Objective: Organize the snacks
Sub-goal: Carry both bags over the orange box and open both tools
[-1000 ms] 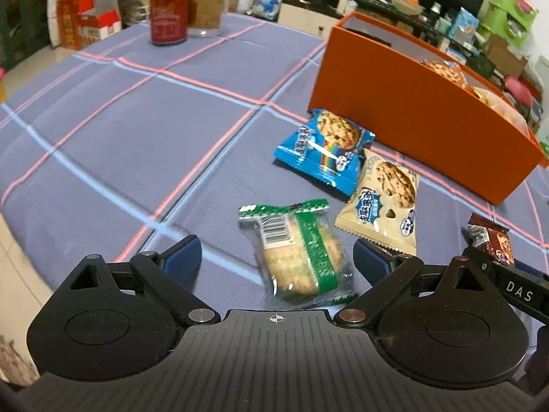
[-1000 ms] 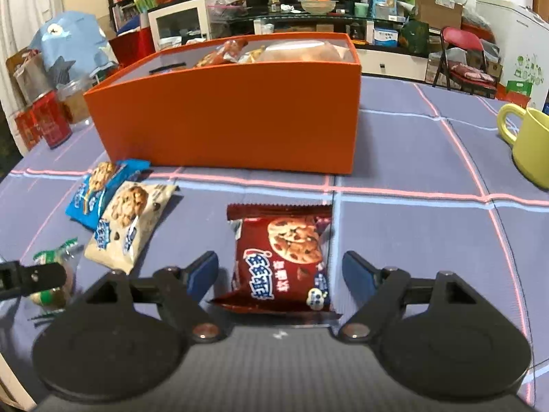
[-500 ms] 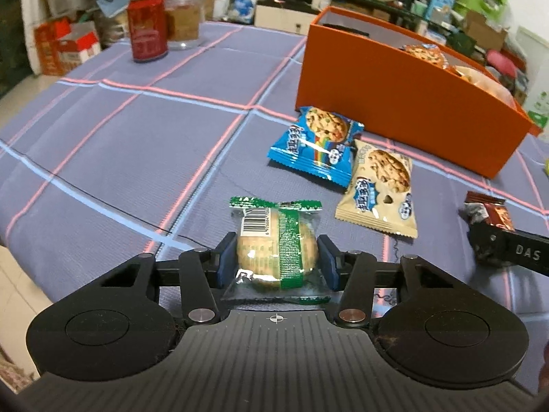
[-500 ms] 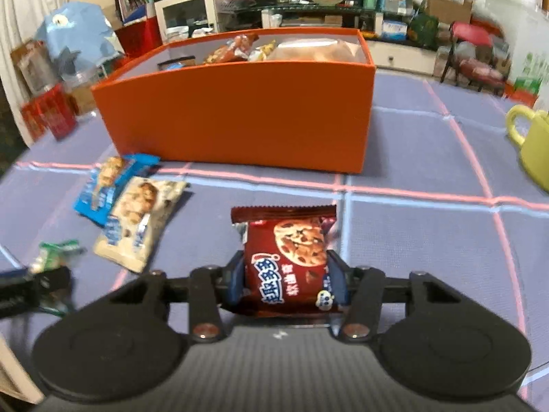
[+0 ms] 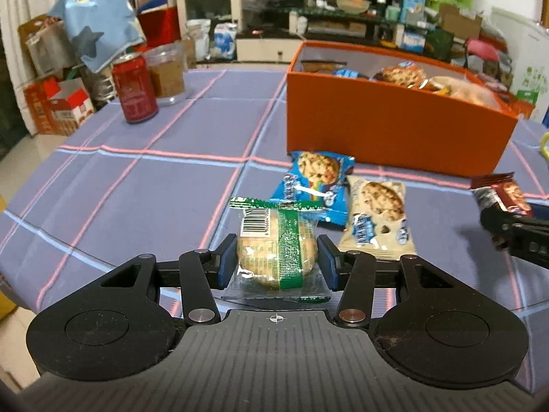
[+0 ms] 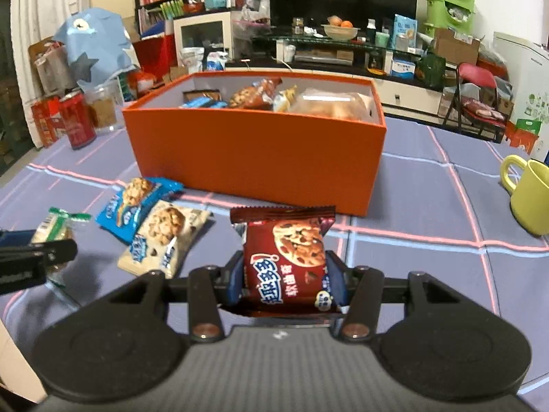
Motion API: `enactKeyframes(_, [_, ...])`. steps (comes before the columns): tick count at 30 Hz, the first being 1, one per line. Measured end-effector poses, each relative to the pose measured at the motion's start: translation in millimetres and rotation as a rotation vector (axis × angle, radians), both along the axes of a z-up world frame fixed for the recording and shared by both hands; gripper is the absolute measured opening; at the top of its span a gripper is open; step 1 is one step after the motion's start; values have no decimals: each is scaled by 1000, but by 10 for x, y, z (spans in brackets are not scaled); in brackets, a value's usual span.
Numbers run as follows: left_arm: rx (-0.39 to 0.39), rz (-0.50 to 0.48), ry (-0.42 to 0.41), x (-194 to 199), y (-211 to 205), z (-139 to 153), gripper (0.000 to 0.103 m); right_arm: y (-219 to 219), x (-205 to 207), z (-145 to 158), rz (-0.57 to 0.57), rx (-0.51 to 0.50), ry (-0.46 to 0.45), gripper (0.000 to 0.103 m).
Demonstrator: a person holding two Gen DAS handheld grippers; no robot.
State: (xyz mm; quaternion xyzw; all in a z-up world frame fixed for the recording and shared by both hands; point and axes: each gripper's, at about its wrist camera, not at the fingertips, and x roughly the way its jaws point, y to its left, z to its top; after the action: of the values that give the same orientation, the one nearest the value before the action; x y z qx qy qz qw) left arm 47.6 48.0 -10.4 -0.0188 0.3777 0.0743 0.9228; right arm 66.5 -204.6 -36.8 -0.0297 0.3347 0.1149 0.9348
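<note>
- The left gripper [image 5: 277,257] is clamped on a green packet [image 5: 276,247], which is pinched between the blue pads [image 5: 227,261] and held clear of the cloth.
- The right gripper [image 6: 285,279] is clamped on a red packet [image 6: 288,261], which is gripped by its sides and held upright, with the cookie picture facing the camera.
- In the left view, the red packet [image 5: 501,195] is seen at the right edge, in the other gripper's fingers.
- In the right view, the green packet [image 6: 56,227] is seen at the left edge, in the other gripper's fingers.
- A blue packet [image 5: 316,185] and a beige packet [image 5: 376,216] are left lying on the cloth, touching each other, between the grippers and the box.
- The orange box [image 6: 254,158] is set just behind the blue packet and is already filled with several snacks [image 6: 260,98].
- The checked tablecloth [image 5: 144,185] is spread under everything.
- A red can [image 5: 134,89] and a clear jar [image 5: 167,73] are placed well apart from the box, at the far left.
- A yellow mug [image 6: 528,194] is placed at the right.
</note>
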Motion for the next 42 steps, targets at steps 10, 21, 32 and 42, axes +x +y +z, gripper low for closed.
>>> enactKeyframes(10, [-2, 26, 14, 83, 114, -10, 22, 59, -66, 57, 28, 20, -9, 56])
enactKeyframes(21, [-16, 1, 15, 81, 100, 10, 22, 79, -80, 63, 36, 28, -8, 56])
enactKeyframes(32, [-20, -29, 9, 61, 48, 37, 22, 106, -82, 71, 37, 10, -7, 56])
enactKeyframes(42, [-44, -149, -157, 89, 23, 679, 22, 27, -80, 638, 50, 94, -136, 56])
